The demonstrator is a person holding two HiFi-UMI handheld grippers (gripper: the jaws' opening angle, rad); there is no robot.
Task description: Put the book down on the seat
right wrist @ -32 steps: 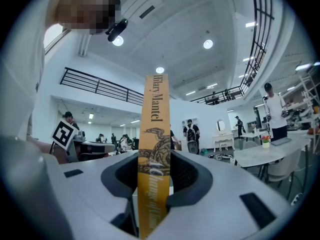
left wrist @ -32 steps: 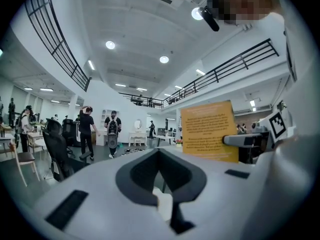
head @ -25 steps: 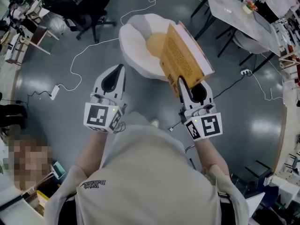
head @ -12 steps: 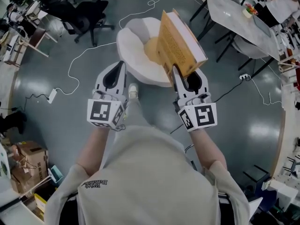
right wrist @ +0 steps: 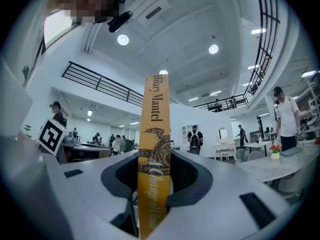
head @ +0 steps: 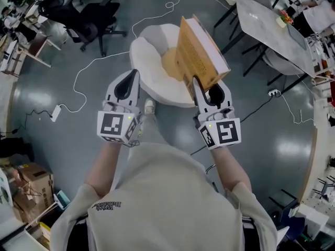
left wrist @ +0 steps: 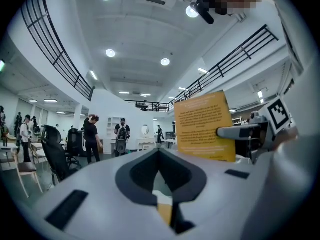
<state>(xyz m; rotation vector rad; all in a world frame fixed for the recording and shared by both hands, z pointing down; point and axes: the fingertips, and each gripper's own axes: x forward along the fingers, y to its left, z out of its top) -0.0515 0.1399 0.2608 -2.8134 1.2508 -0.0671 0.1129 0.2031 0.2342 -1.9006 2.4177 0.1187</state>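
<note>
The grey floor [head: 63,140] filled most of the head view. On it, at twelve o'clock from both hands, the round white seat [head: 144,61] was seen, with a yellowish cushion [head: 168,61] in its hollow. The book [head: 201,51] was not yet on it. It was held in the air over the seat's right half, stood on end, with its long axis upright and its spine turned back toward the right gripper [head: 208,88]. In the right gripper view the spine was seen running straight up between the jaws, which were closed on the book's lower end at a middling width. The left gripper [head: 132,77], apart at nine o'clock of the right one, was carried empty, its jaws brought together to a point.

The hollow lay at about eleven o'clock from the right jaws, below the book. Both hands were about equally near, but only the right was loaded, so the placing was judged to fall to it. The book would need to be carried slightly further on, lowered and tipped flat.

Against the frame a second before, the seat was found more squarely under the book, which had overhung only its right rim. A shoe [head: 149,106] was now planted at the seat's near edge. The grip was unchanged.
</note>
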